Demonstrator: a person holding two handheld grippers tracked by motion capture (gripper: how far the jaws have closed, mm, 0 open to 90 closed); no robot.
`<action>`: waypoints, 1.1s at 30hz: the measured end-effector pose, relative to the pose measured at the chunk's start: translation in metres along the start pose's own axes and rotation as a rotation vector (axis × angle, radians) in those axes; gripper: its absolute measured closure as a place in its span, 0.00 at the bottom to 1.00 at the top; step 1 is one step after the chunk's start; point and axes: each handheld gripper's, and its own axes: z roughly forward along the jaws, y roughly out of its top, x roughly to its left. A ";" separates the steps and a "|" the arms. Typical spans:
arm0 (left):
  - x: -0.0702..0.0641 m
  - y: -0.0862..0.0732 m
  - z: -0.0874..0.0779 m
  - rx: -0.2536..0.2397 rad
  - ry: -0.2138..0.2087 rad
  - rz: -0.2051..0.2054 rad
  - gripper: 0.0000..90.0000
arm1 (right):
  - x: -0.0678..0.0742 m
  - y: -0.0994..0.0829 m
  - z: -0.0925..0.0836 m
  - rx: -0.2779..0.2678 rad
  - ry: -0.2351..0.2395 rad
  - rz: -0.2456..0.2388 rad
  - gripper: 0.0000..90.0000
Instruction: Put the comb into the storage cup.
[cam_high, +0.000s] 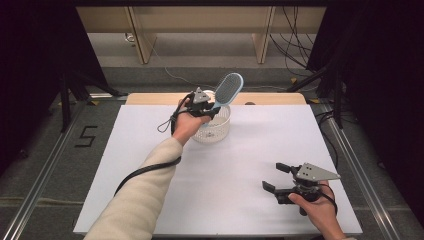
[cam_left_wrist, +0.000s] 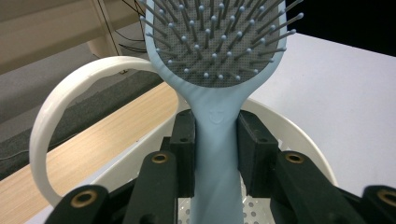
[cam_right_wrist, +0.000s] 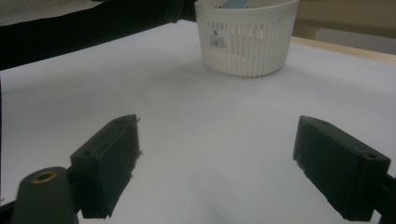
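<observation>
A light blue hairbrush (cam_high: 227, 90) with a grey bristle pad stands tilted over a white slotted basket (cam_high: 216, 131) at the far middle of the table. My left gripper (cam_high: 209, 111) is shut on the brush's handle (cam_left_wrist: 217, 158), with the handle's lower end down inside the basket (cam_left_wrist: 299, 135). The basket's white bail handle (cam_left_wrist: 56, 121) arcs up at the left in the left gripper view. Near the front right edge, my right gripper (cam_high: 275, 177) hovers low over the white tabletop, jaws wide apart with nothing between them (cam_right_wrist: 215, 163). The basket (cam_right_wrist: 245, 39) shows ahead of it.
A white sheet (cam_high: 240, 165) covers the table; a strip of bare wood (cam_high: 270, 98) runs along its far edge. Past that lie grey floor, wooden furniture legs (cam_high: 262, 40) and loose cables. Black curtains flank both sides.
</observation>
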 end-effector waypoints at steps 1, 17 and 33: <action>0.000 0.000 0.000 0.000 -0.001 0.000 0.77 | 0.000 0.000 0.000 0.001 0.000 0.000 0.17; 0.000 -0.002 0.003 0.017 -0.002 0.005 0.76 | 0.000 0.000 0.000 0.002 -0.001 0.000 0.17; 0.003 0.000 -0.017 0.093 0.049 -0.033 0.25 | 0.000 0.000 0.000 0.005 0.000 0.000 0.17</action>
